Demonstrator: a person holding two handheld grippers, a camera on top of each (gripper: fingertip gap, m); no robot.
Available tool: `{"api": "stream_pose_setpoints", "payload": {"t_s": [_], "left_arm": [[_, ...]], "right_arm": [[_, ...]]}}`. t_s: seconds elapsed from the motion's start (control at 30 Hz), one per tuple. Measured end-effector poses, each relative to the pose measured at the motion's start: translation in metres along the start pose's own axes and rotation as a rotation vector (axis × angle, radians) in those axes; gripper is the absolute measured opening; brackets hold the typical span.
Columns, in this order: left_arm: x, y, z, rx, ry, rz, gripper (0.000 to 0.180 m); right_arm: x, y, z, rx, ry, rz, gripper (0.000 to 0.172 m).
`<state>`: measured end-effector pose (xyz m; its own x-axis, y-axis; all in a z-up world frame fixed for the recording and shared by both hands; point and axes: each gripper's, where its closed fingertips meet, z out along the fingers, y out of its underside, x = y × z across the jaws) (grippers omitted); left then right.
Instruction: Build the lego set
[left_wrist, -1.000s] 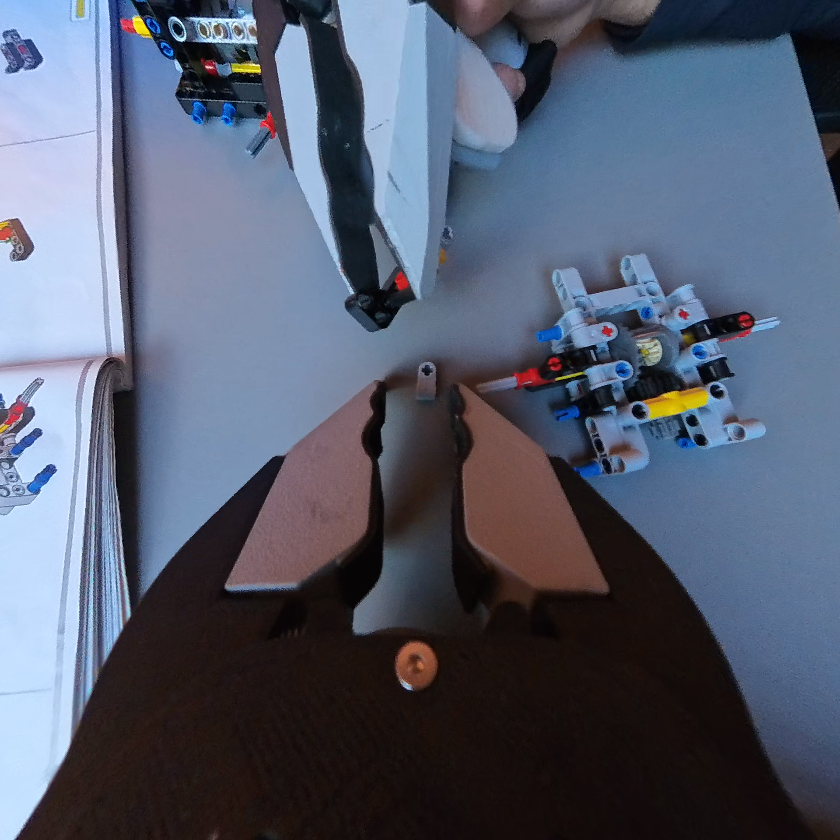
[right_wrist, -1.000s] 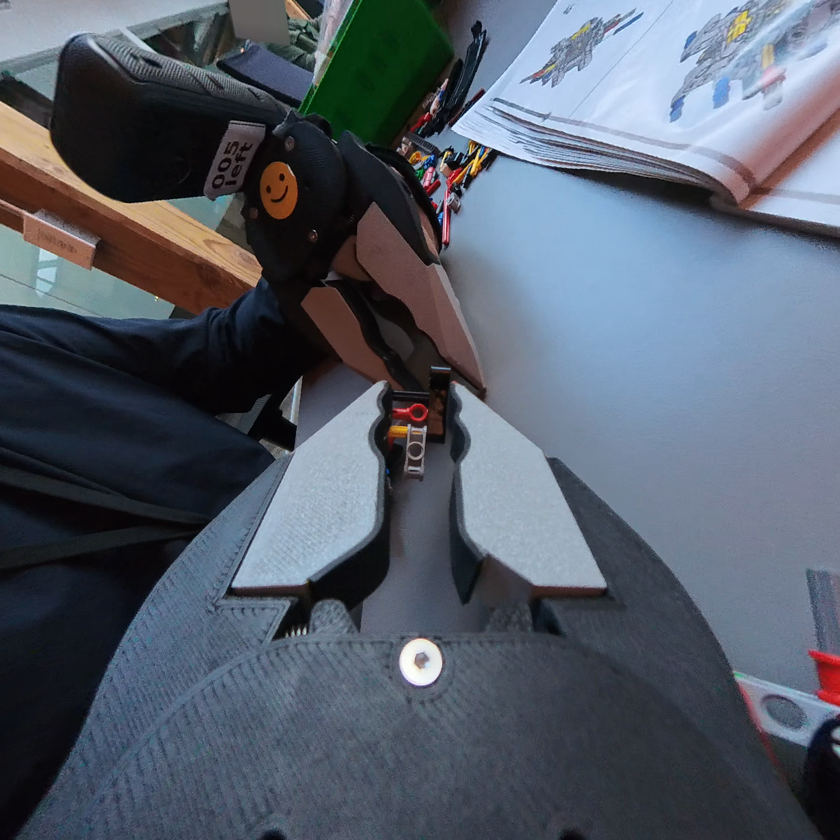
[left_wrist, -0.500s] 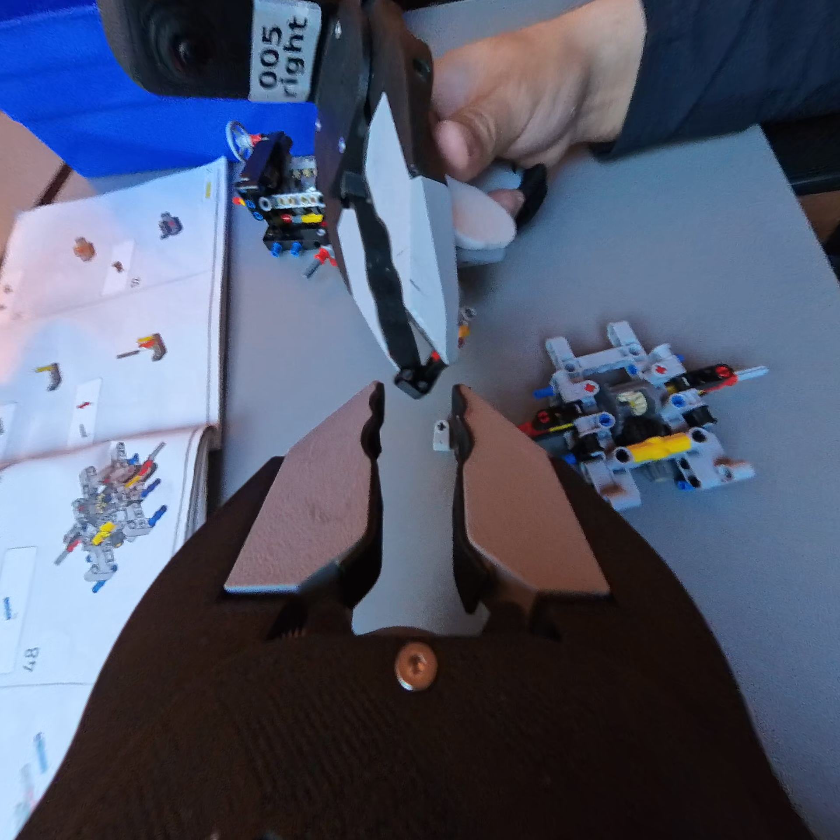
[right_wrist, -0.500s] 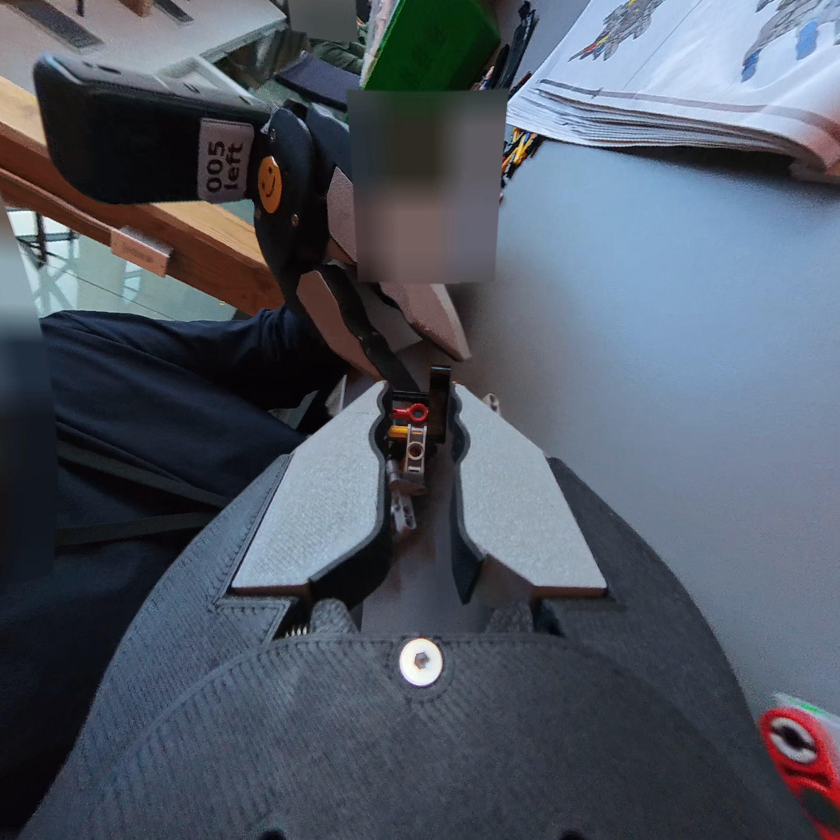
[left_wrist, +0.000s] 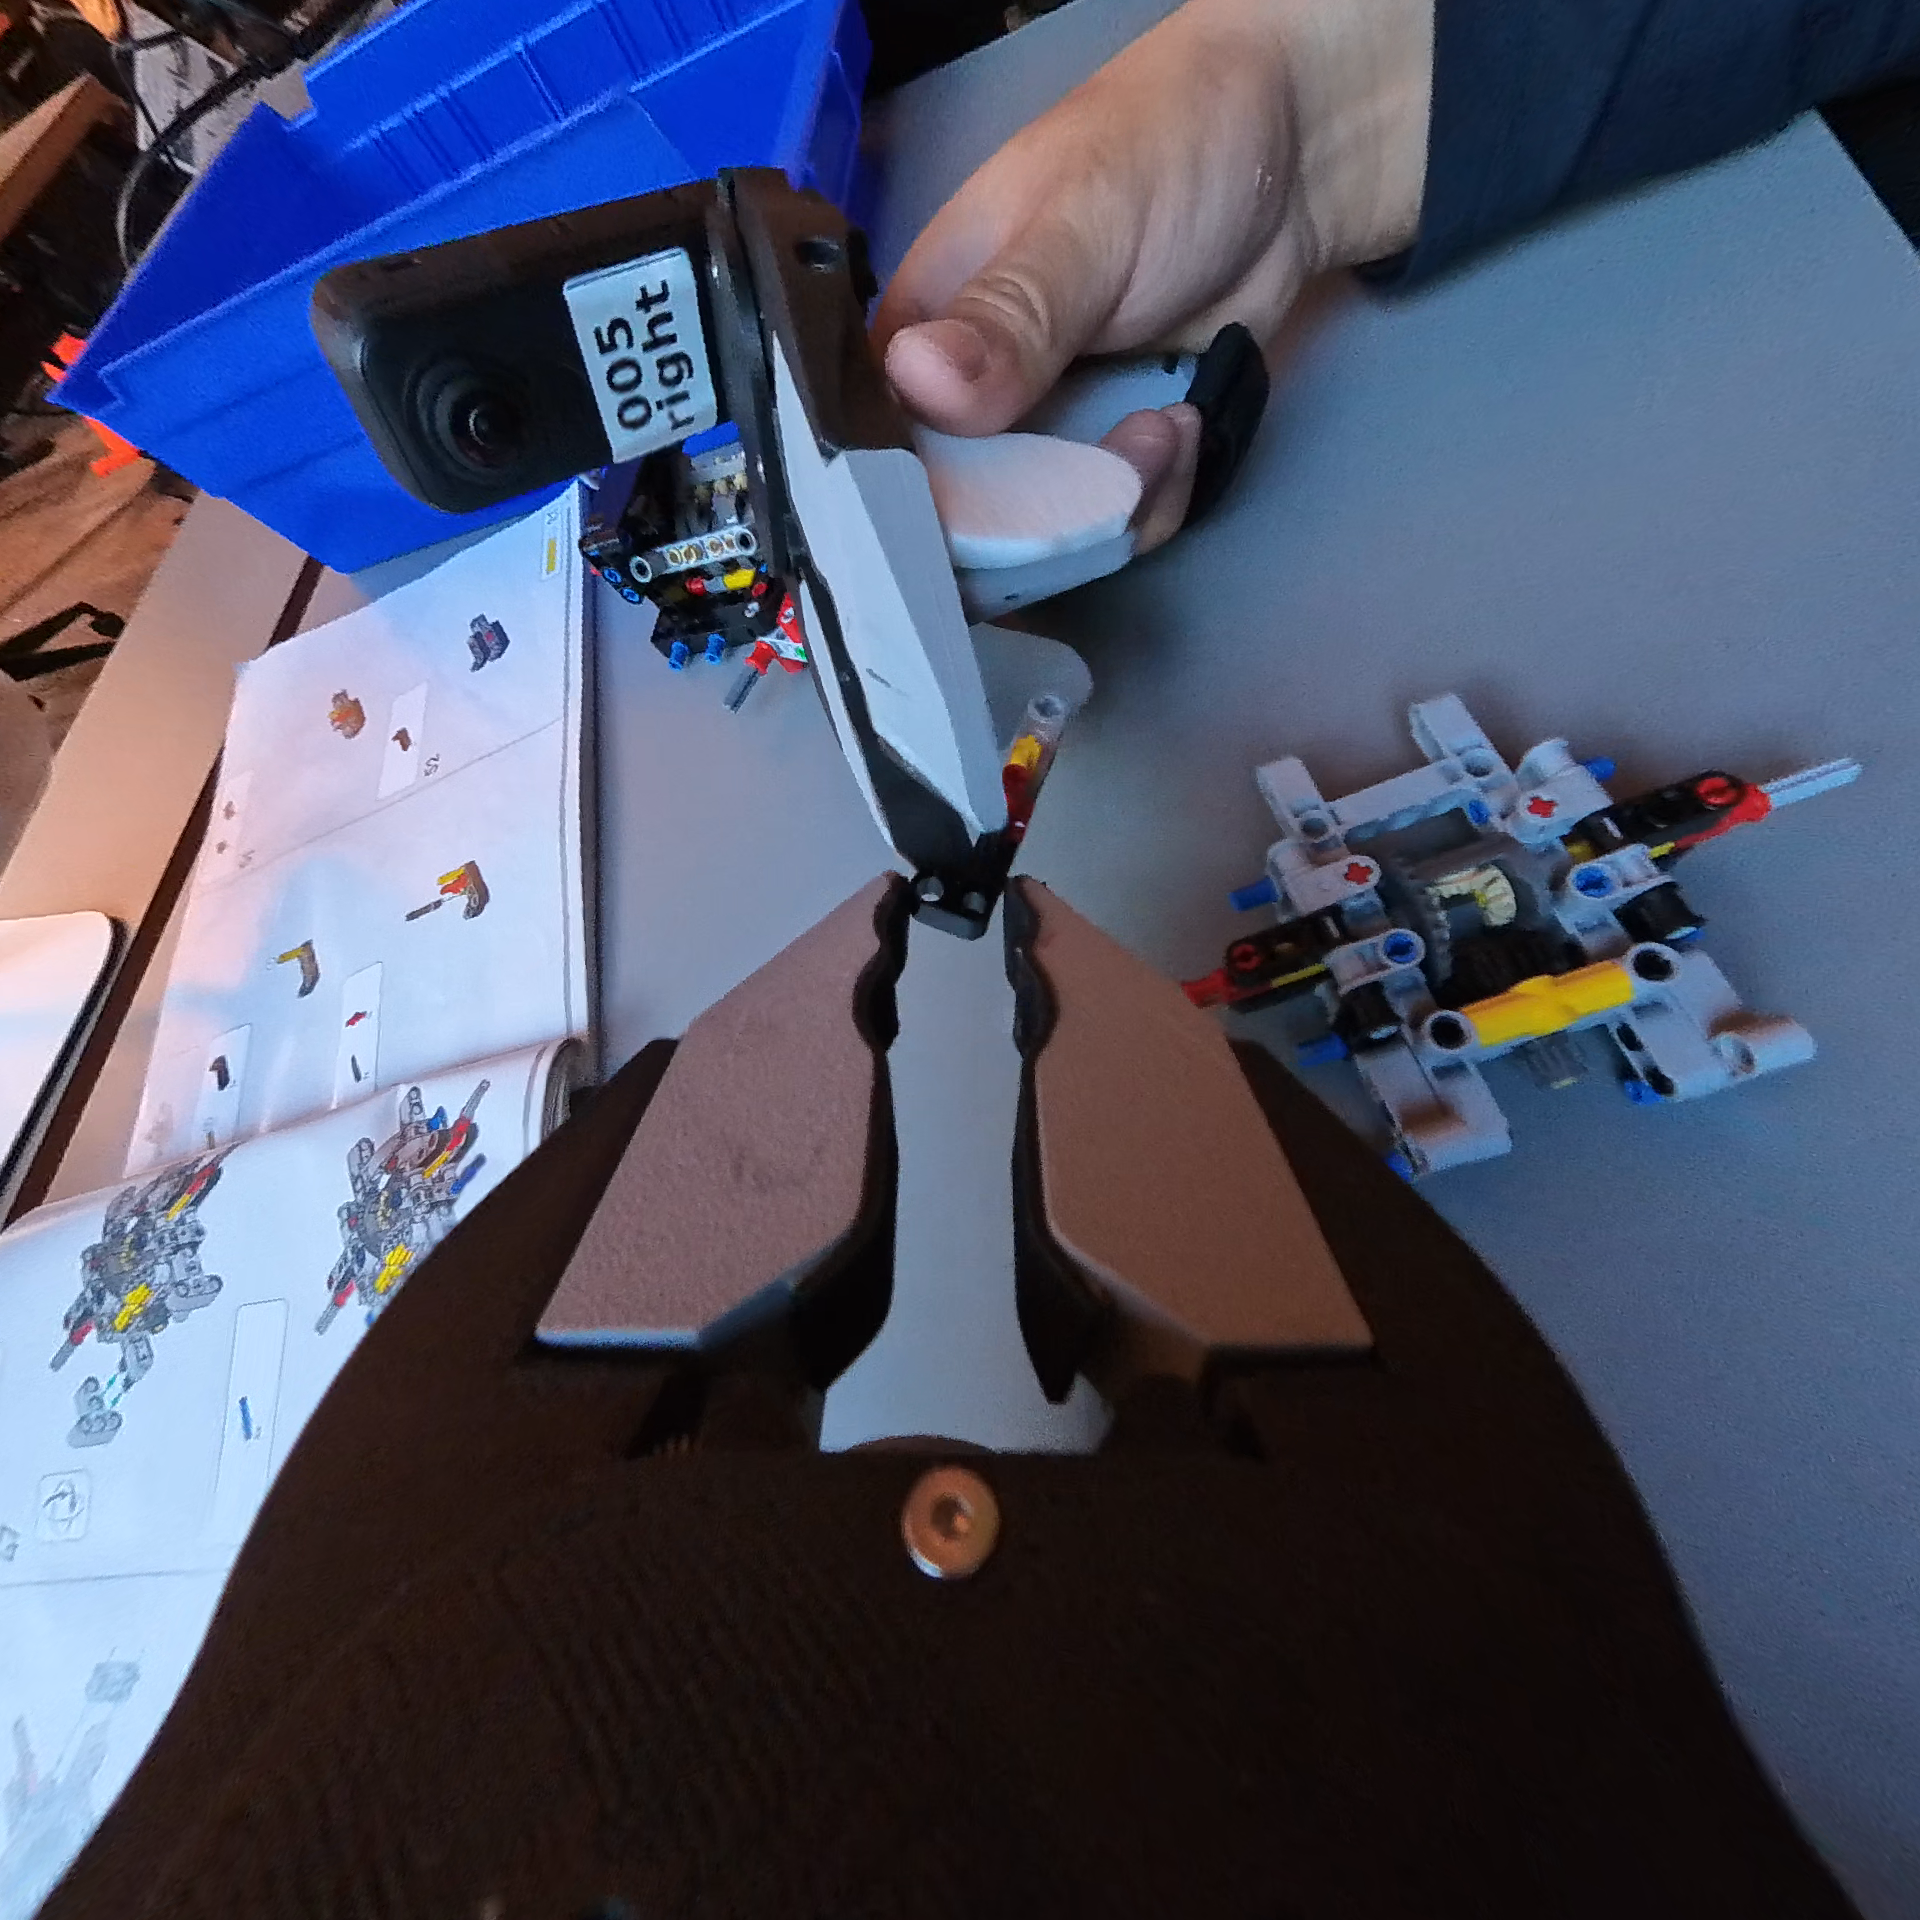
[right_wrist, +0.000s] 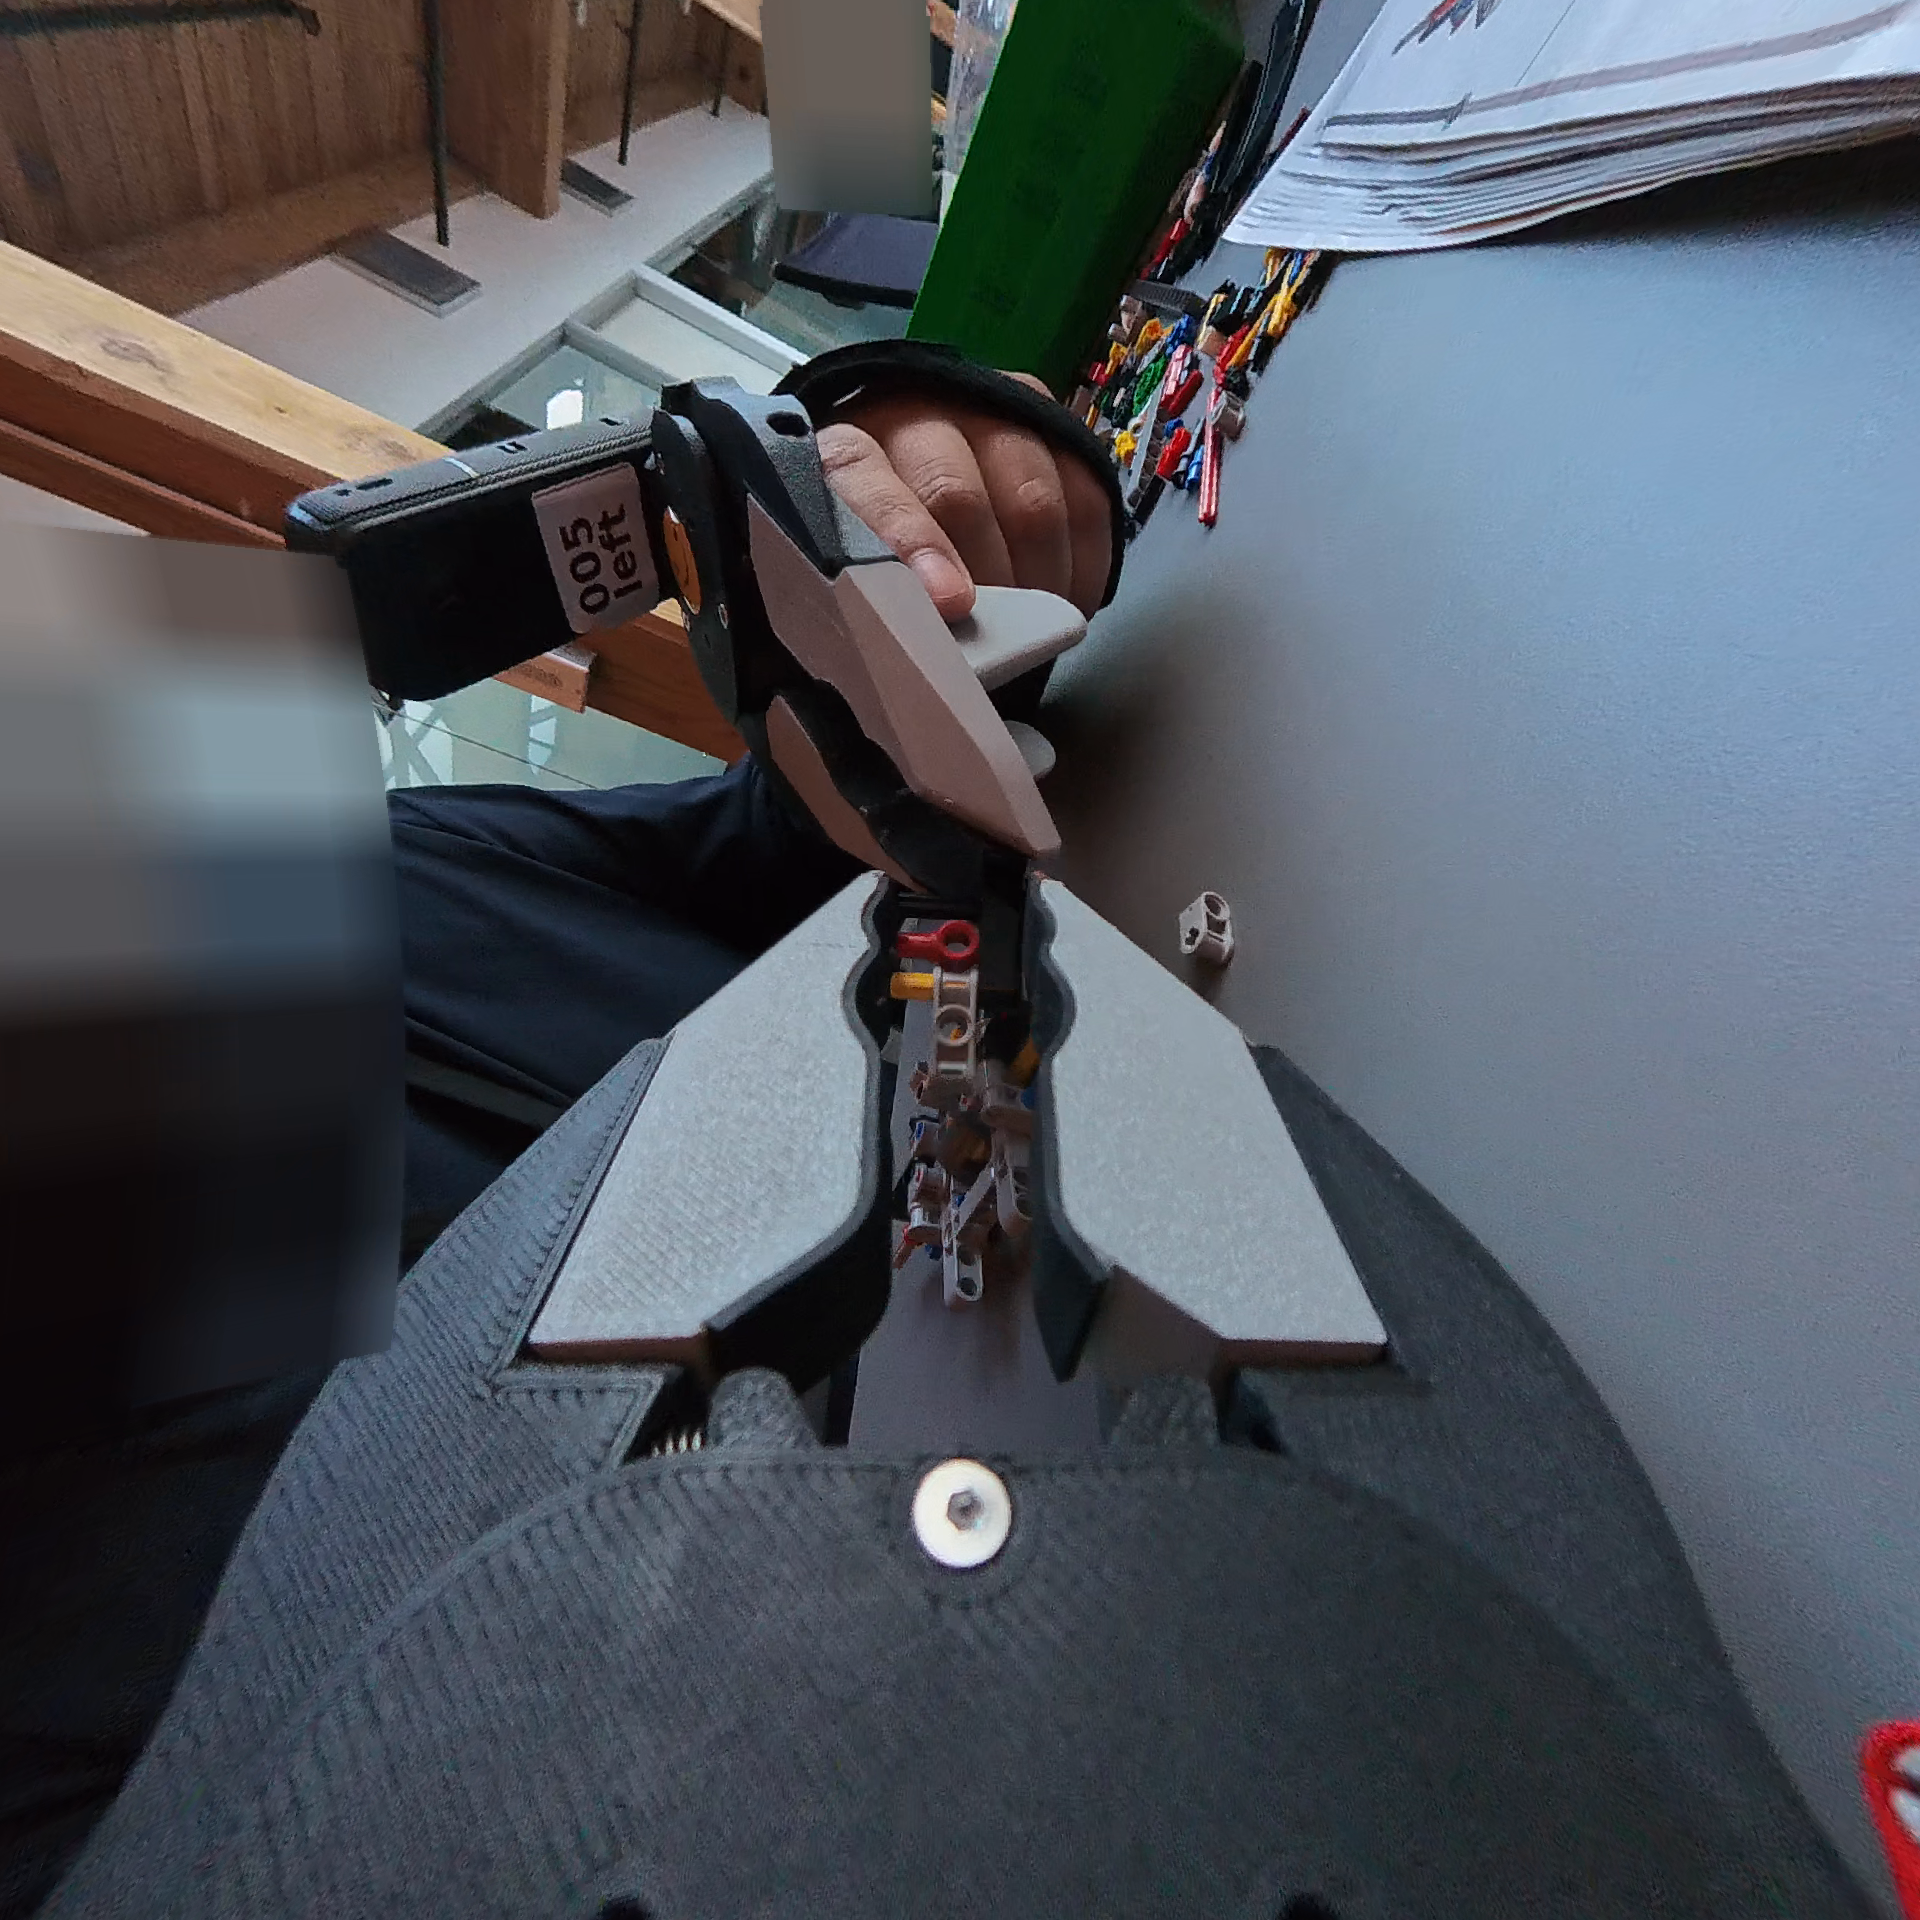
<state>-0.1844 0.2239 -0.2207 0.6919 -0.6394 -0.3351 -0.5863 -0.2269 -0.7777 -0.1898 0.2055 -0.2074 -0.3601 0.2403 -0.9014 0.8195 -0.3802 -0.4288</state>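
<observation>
My right gripper (right_wrist: 958, 904) is shut on a small brick assembly (right_wrist: 951, 997) of black, red, yellow and light grey parts, held above the grey table (right_wrist: 1558, 727). In the left wrist view the right gripper (left_wrist: 977, 831) comes down from above with the black end of the assembly (left_wrist: 951, 906) sticking out of its tips. My left gripper (left_wrist: 958, 904) has both pads against that black end. The right wrist view shows the left gripper (right_wrist: 987, 862) meeting mine tip to tip on it. A small light grey connector (right_wrist: 1207, 923) lies on the table just right of my right finger.
A grey, yellow and black brick model (left_wrist: 1507, 956) lies on the table to the right. A black model (left_wrist: 696, 582), an open instruction booklet (left_wrist: 395, 831) and a blue bin (left_wrist: 468, 208) are at the back left. A green box (right_wrist: 1081, 156) and loose pieces (right_wrist: 1195, 395) lie farther off. Left and right tips are no more than a few centimetres apart.
My left gripper lifted away from the grey connector on the table, moved up to the right gripper's tips and narrowed its jaws onto the black end. The right gripper kept its hold.
</observation>
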Motion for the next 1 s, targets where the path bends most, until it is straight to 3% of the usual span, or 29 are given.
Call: {"api": "stream_pose_setpoints", "payload": {"t_s": [0.17,0.4,0.63,1.0], "left_arm": [[-0.007,0.01,0.0,-0.039,-0.008,-0.054,0.015],[-0.01,0.032,0.009,-0.113,0.055,-0.263,0.015],[-0.014,0.034,0.01,-0.114,0.064,-0.376,0.015],[-0.012,0.037,0.017,-0.114,0.109,-0.523,0.015]], "right_arm": [[0.011,-0.004,-0.007,0.016,0.093,-0.046,0.021],[0.029,-0.005,-0.015,-0.026,0.339,-0.256,0.027],[0.03,-0.004,-0.013,-0.077,0.454,-0.445,0.028],[0.039,-0.002,-0.017,-0.133,0.559,-0.589,0.022]]}}
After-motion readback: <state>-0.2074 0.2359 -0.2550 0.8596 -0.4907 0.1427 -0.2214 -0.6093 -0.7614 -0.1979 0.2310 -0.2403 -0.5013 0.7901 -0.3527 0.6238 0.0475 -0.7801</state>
